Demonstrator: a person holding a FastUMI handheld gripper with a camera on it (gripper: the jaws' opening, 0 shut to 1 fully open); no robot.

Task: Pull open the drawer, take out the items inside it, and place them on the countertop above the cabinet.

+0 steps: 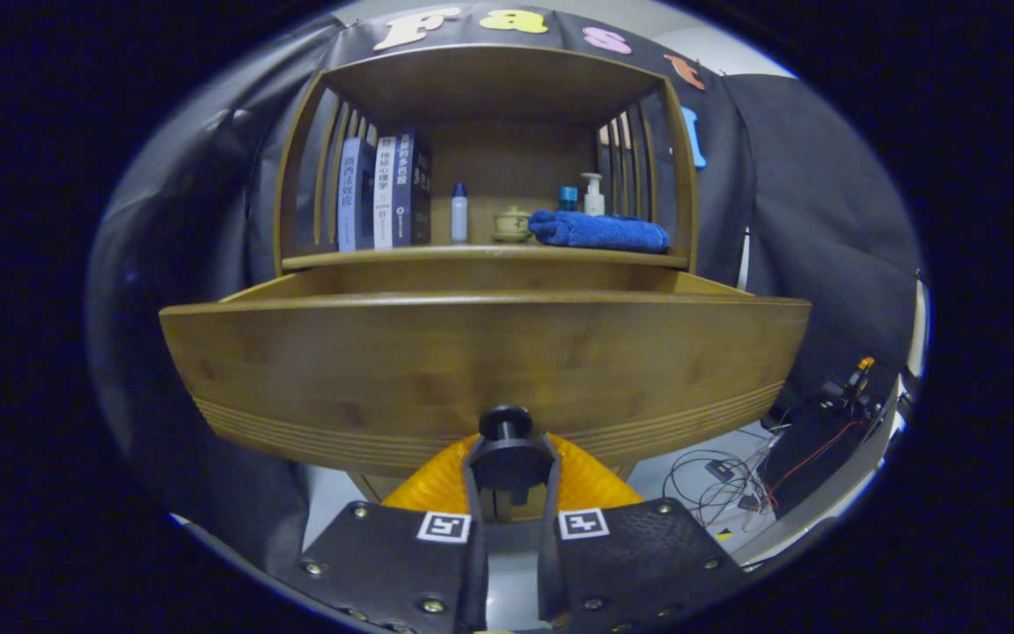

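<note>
The gripper is clamped on the knob of the pulled-out drawer beneath the countertop.

The drawer just ahead of the gripper is honey-brown wood with fine horizontal grooves along its lower front; its knob, pinched between the fingers, is black. Beyond, on the brown countertop, lie a deep blue towel, navy and white books and a white bottle with a blue cap.
</note>
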